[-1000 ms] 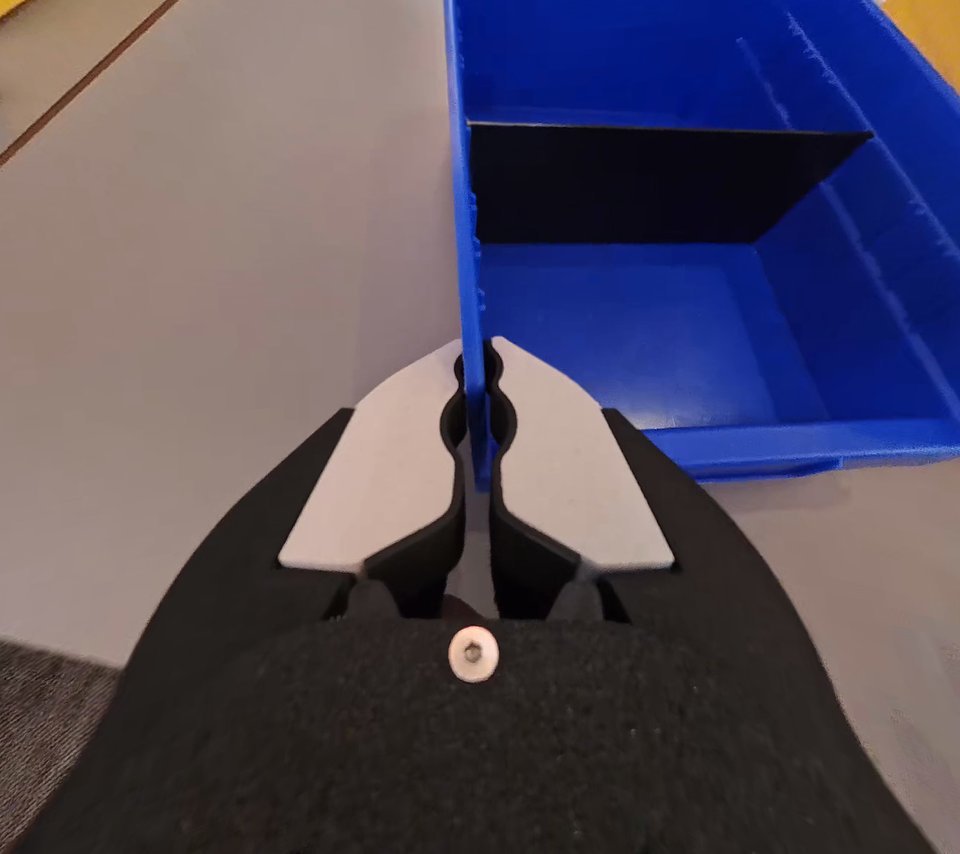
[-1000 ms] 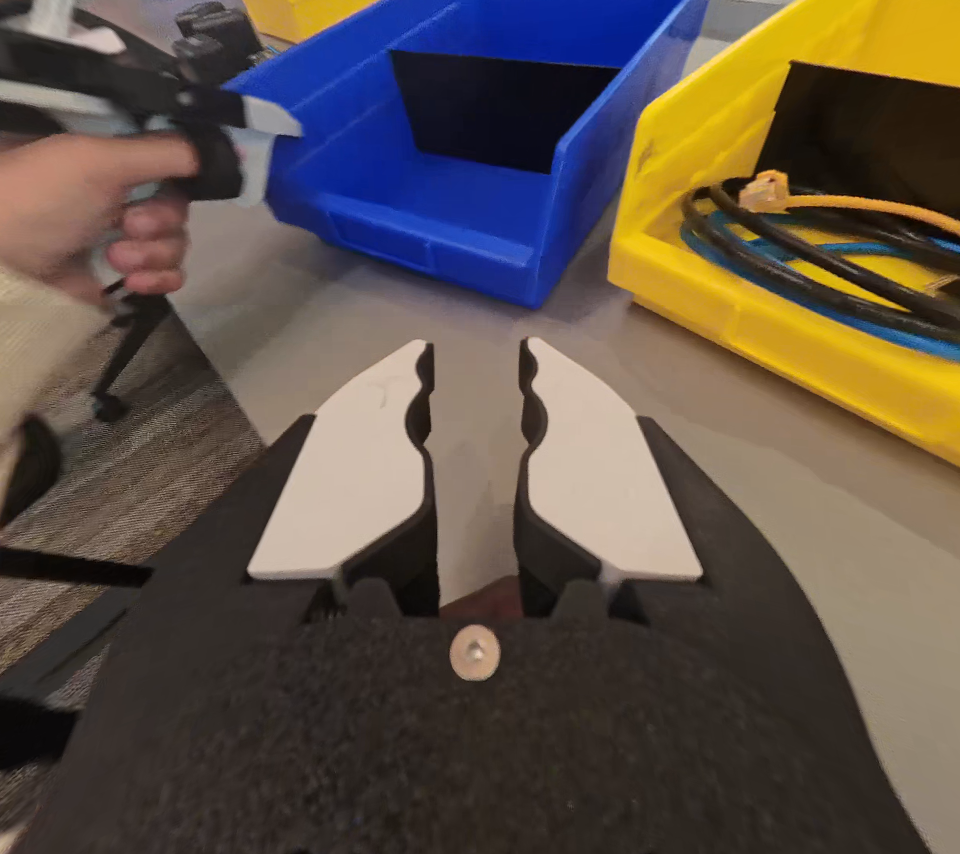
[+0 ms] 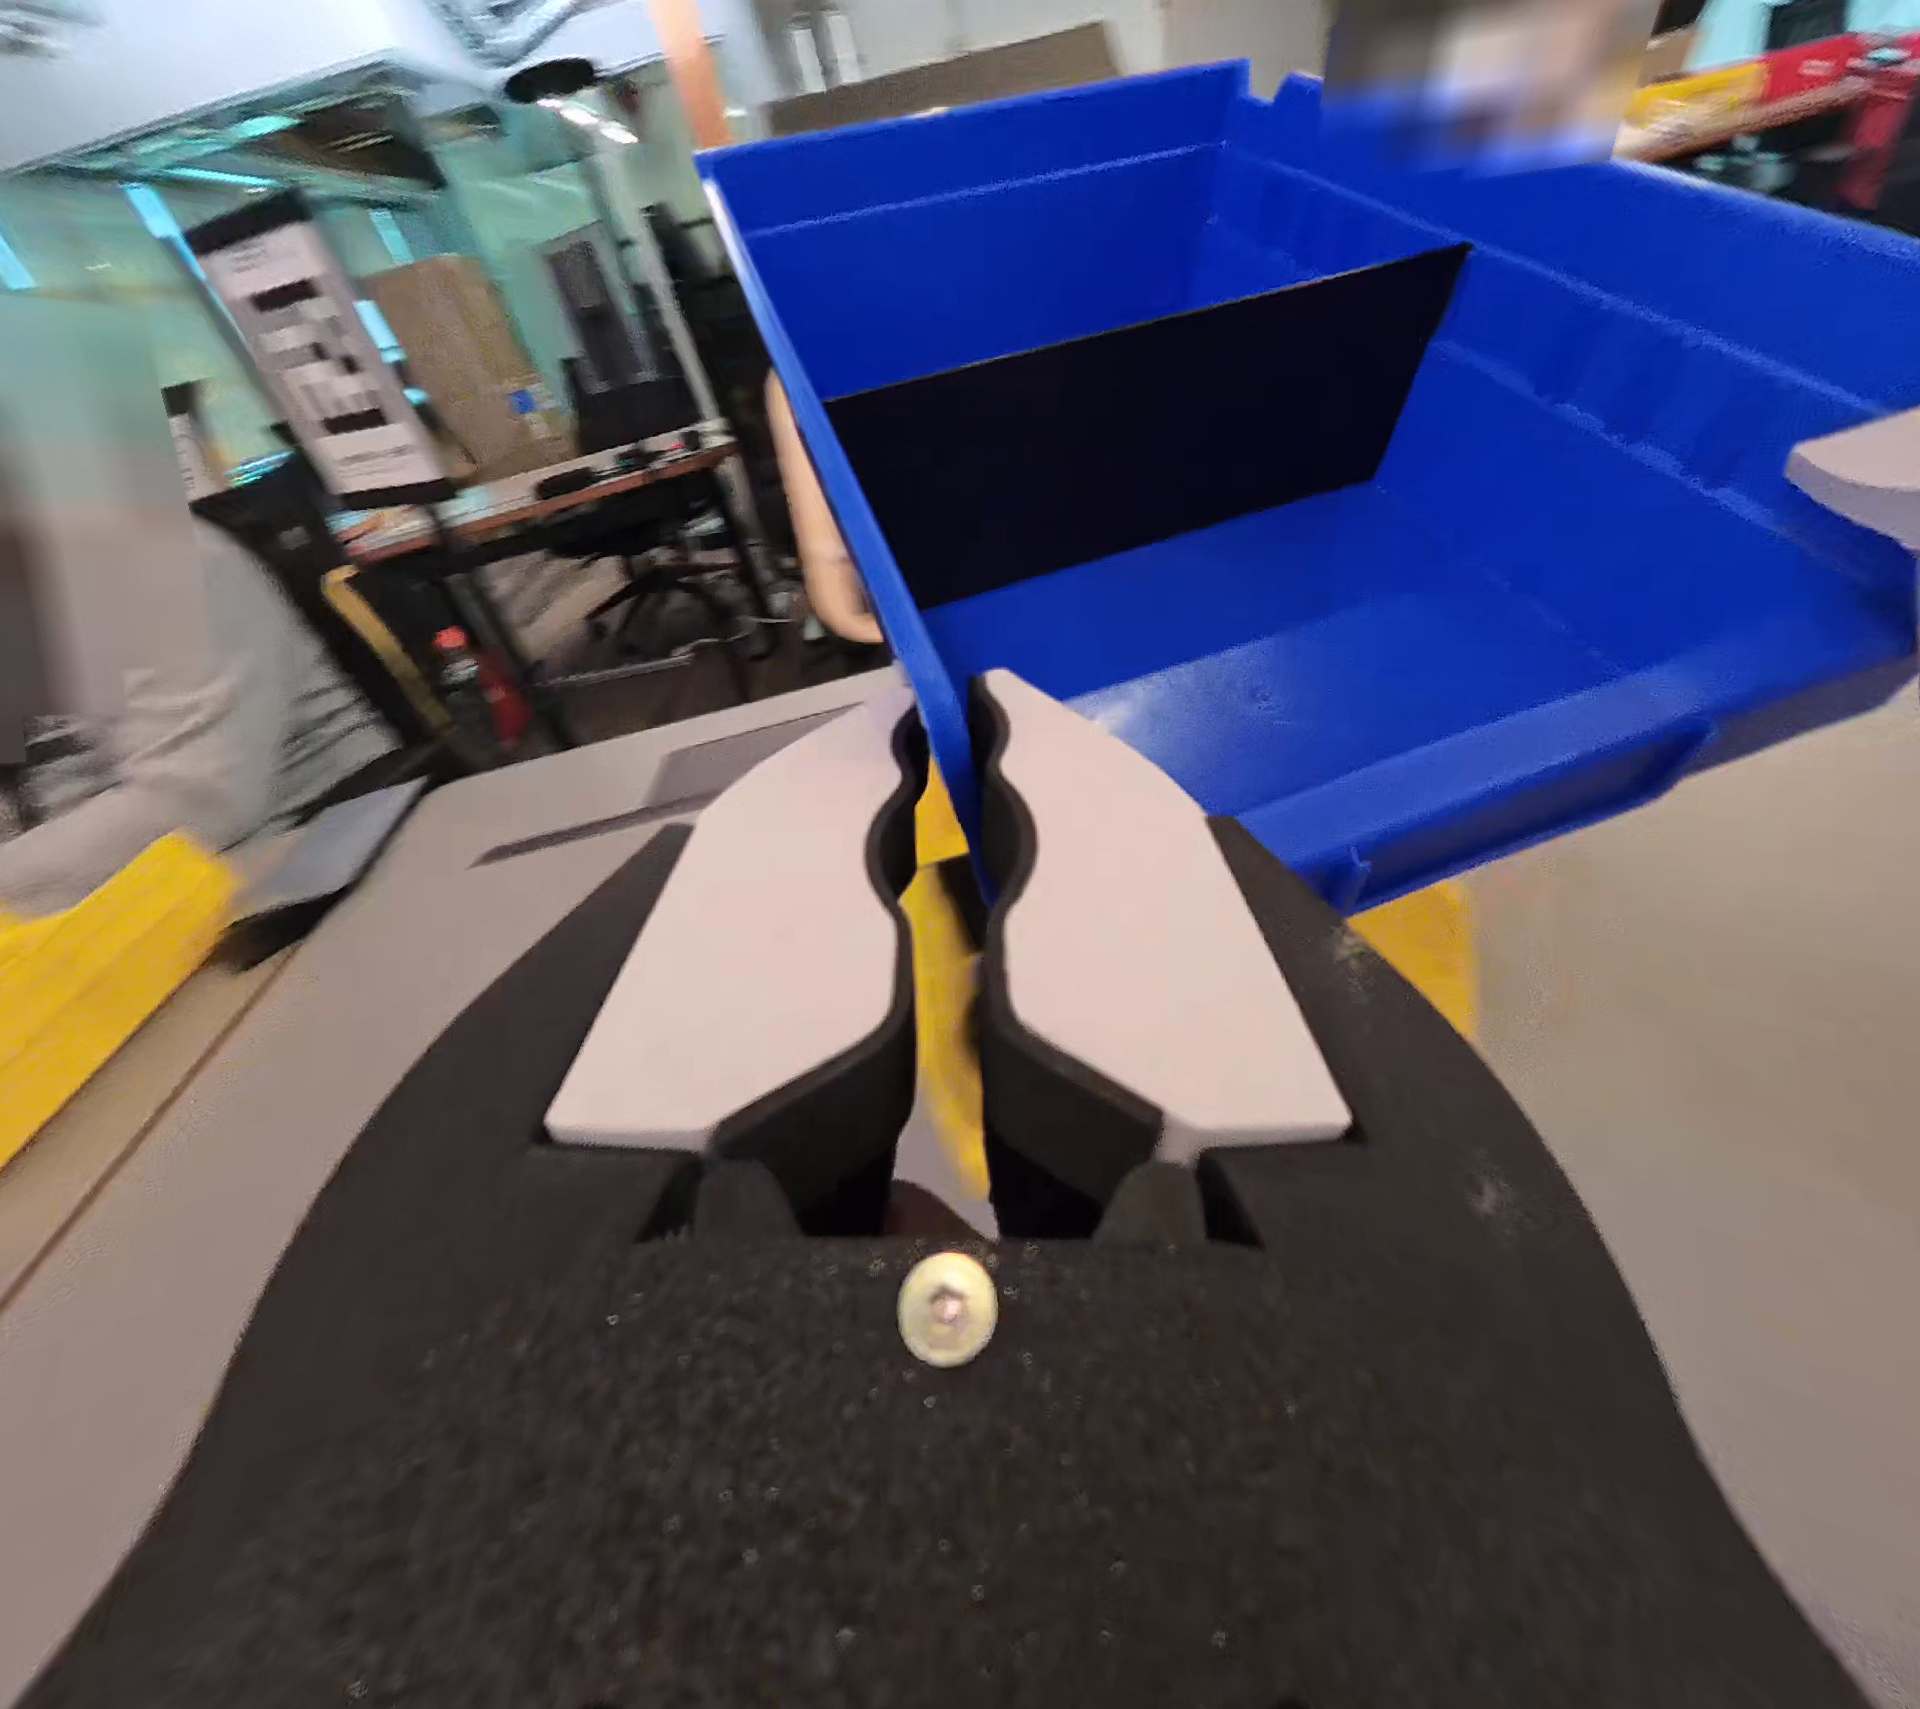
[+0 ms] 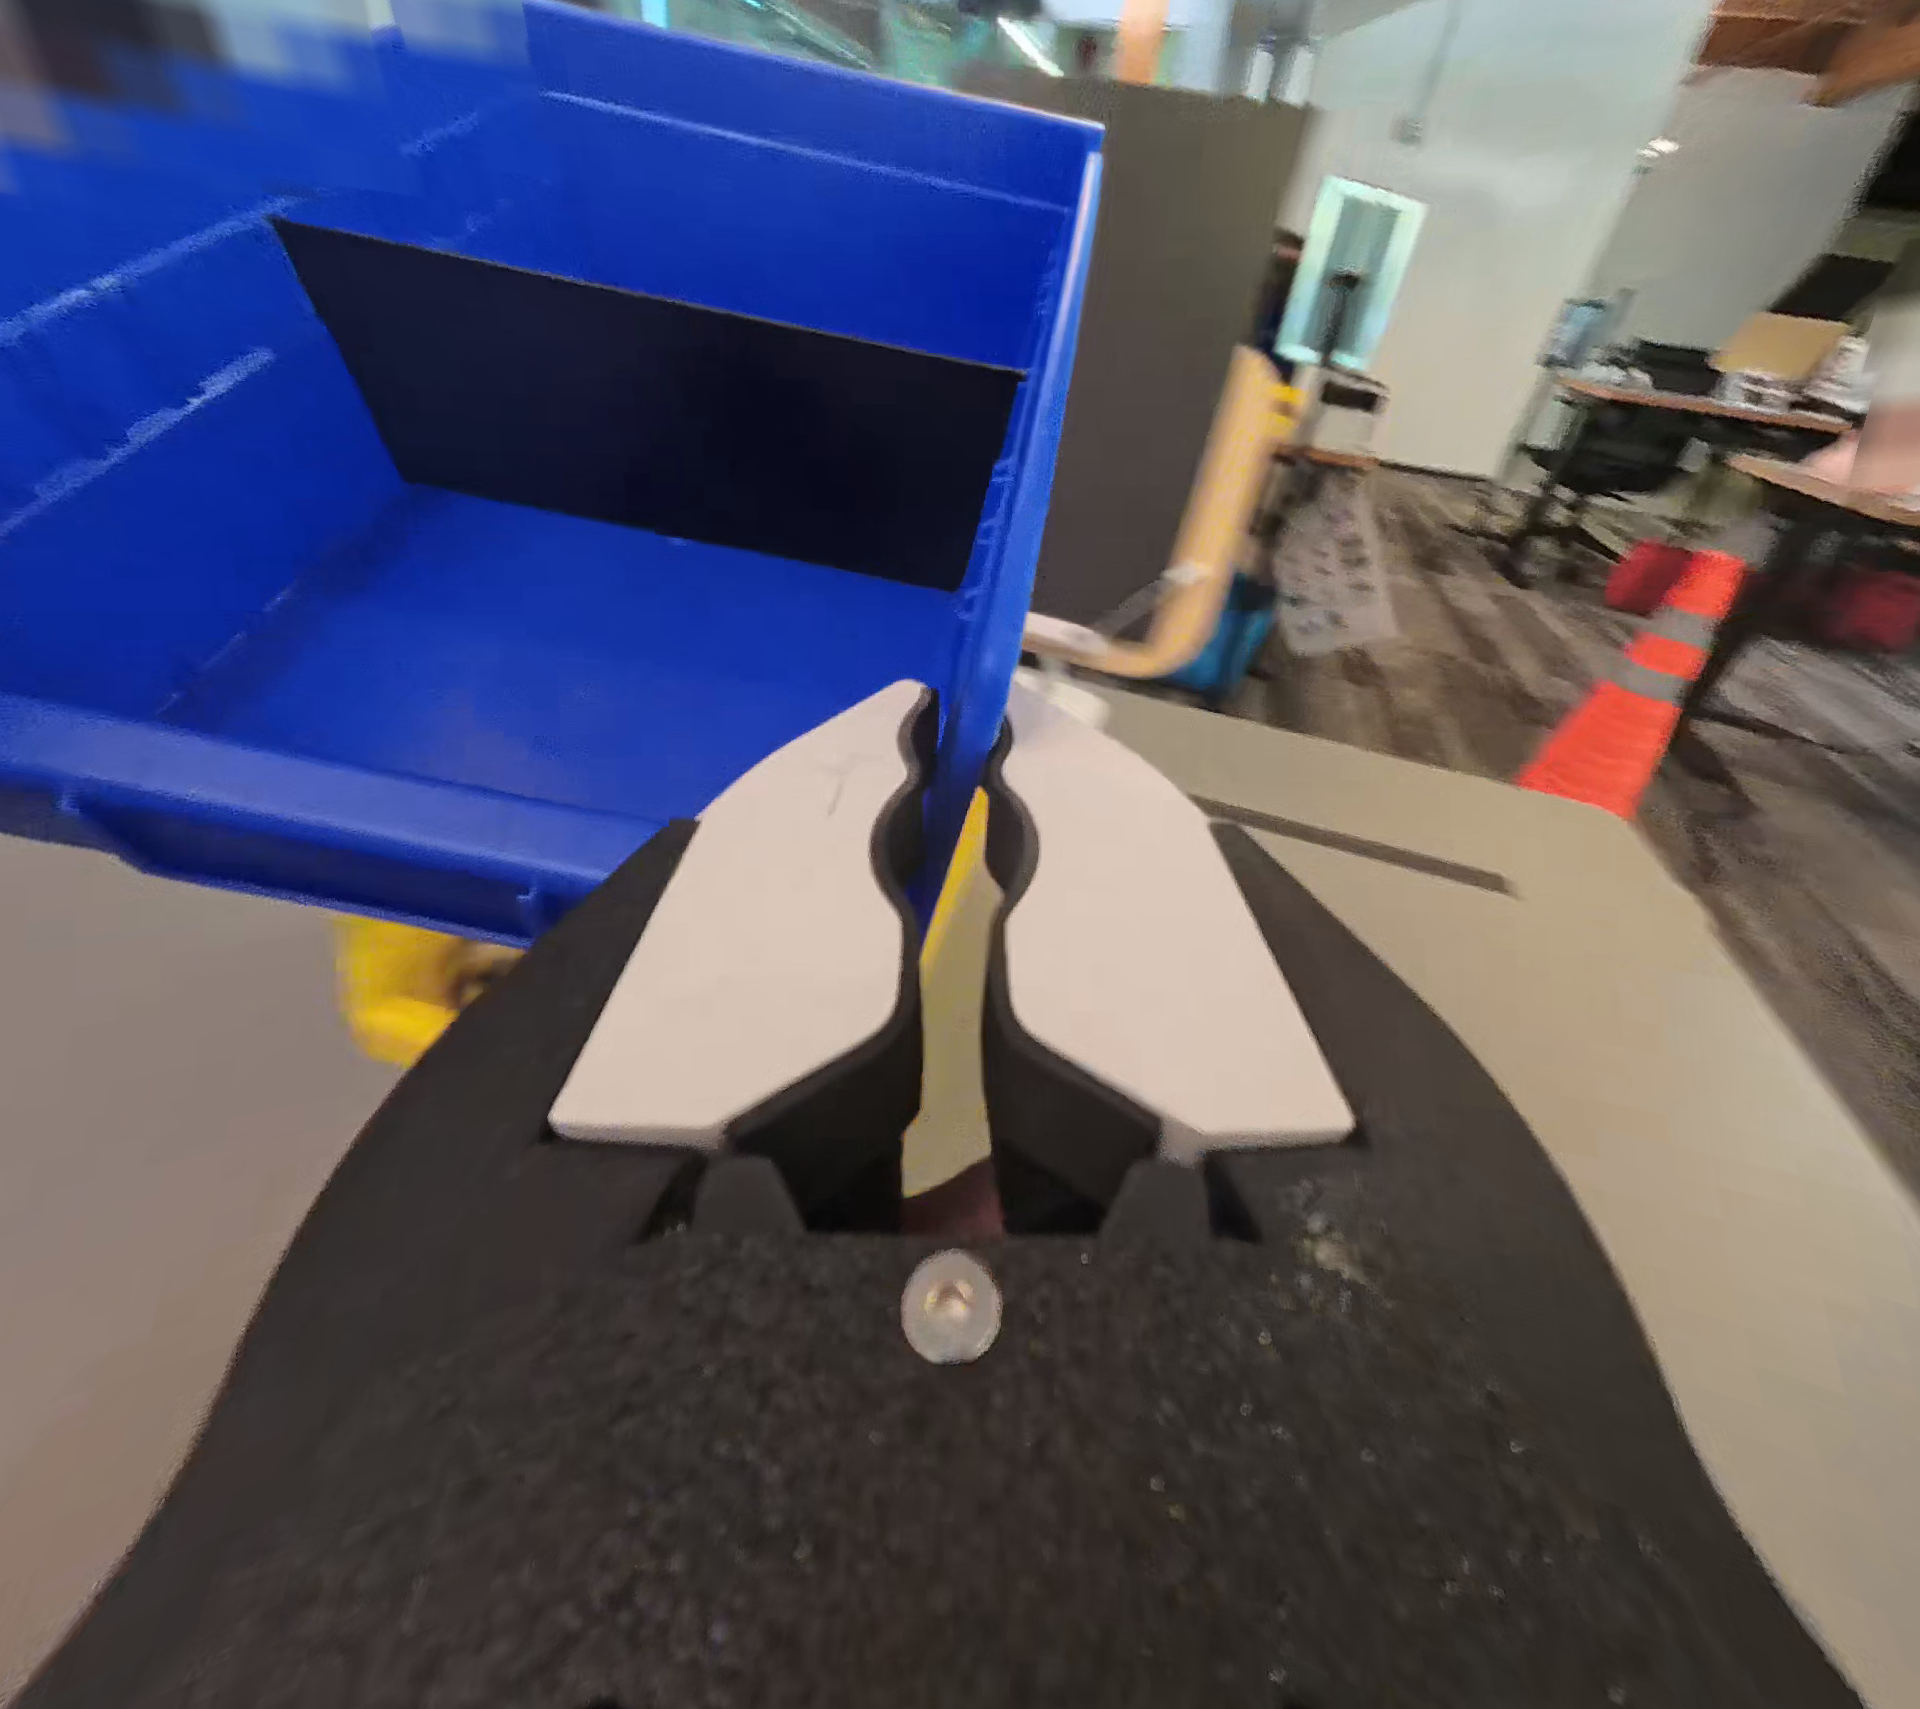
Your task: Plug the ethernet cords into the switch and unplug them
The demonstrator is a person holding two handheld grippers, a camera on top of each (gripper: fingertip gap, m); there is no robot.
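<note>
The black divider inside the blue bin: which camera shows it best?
The left wrist view: the black divider runs unbroken from wall to wall of the blue bin, and sharper. The right wrist view also shows it whole, but blurrier.

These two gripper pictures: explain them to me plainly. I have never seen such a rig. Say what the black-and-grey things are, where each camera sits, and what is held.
Each picture comes from a camera mounted on a hand-held two-finger gripper, looking along its fingers. A person holds one in each hand.

The left gripper pinches the left wall of an empty blue bin with a black divider. The right gripper pinches the bin's right wall.

The bin is lifted and tilted above the grey table, with something yellow beneath it, too blurred to name. No cords or switch appear.
</note>
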